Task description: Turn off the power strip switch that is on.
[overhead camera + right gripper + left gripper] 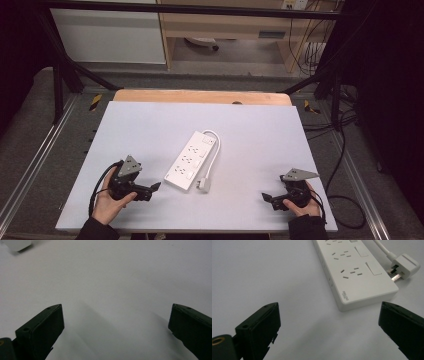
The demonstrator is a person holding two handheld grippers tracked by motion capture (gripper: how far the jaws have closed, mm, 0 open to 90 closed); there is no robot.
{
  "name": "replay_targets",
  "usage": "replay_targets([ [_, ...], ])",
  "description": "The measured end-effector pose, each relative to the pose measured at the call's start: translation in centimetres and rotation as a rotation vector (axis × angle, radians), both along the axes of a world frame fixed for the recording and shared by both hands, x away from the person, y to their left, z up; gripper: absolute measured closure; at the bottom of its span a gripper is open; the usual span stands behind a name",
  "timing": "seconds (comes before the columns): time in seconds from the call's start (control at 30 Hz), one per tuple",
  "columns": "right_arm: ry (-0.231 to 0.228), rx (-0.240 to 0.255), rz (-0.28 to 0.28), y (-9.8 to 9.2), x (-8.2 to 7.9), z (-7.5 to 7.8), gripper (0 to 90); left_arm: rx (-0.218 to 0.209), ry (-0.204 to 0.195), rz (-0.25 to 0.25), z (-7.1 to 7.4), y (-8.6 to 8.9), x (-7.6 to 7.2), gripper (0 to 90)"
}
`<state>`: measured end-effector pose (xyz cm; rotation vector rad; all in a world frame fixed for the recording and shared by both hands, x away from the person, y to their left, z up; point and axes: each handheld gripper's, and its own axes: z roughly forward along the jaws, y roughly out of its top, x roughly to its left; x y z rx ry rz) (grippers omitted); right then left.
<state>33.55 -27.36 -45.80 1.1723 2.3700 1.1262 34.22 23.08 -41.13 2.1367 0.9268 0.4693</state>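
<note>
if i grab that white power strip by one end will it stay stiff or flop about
The power strip looks like a rigid plastic bar lying flat, so it should probably lift stiffly and not roll. Its smooth casing may slip between the fingers. The cable loops alongside it to a loose plug, which would likely dangle and swing.

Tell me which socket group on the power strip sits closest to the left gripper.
The end group on the power strip, by the logo edge beside the plug. The other groups lie farther up the strip from the left gripper.

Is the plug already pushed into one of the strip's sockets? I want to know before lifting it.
No: the plug lies on the table beside the strip, its pins bare.
</note>
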Motion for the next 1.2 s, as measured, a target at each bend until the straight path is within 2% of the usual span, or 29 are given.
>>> replay_targets([
  [1.2,-0.002,0.001,0.003,0.0,0.0,0.0,0.8,0.014,-0.011,-0.033,0.7,-2.7,0.9,3.9],
])
